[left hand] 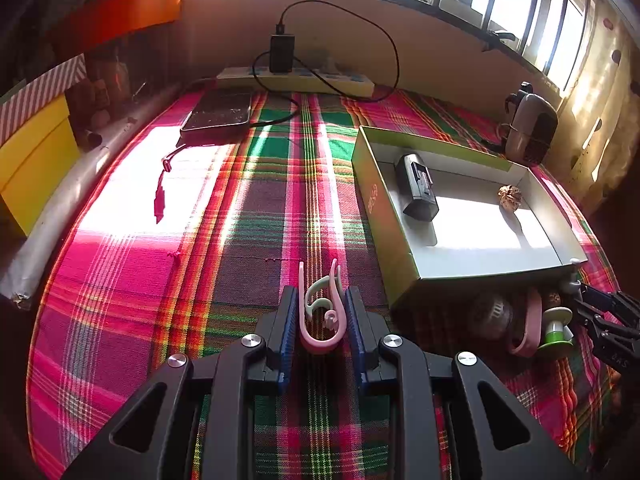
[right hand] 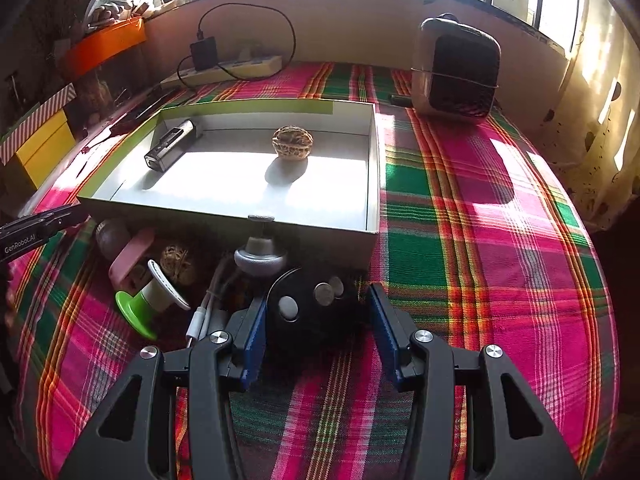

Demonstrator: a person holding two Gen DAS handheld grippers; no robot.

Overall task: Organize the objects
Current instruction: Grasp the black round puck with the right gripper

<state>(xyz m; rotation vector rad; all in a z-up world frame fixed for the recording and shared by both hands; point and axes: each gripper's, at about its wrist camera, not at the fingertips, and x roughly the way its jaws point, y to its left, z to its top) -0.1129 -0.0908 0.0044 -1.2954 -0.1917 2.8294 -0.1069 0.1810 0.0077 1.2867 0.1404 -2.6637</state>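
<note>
My left gripper (left hand: 320, 312) is shut on a pink U-shaped clip (left hand: 320, 336) with a pale green hook inside it, held over the plaid cloth left of the open cardboard box (left hand: 376, 208). The box holds a black battery pack (left hand: 418, 188) and a walnut (left hand: 510, 196). My right gripper (right hand: 318, 316) is open around a black round object (right hand: 308, 312) with pale buttons, in front of the box (right hand: 372, 216). The battery pack (right hand: 170, 150) and walnut (right hand: 292, 142) show there too.
Beside the black object lie a green-and-white spool (right hand: 148, 304), a pink clip (right hand: 130, 258), a woven ball (right hand: 178, 264), a grey knob (right hand: 260, 256) and a white cable (right hand: 200, 316). A phone (left hand: 220, 112), power strip (left hand: 296, 76) and a heater (right hand: 456, 68) stand farther back.
</note>
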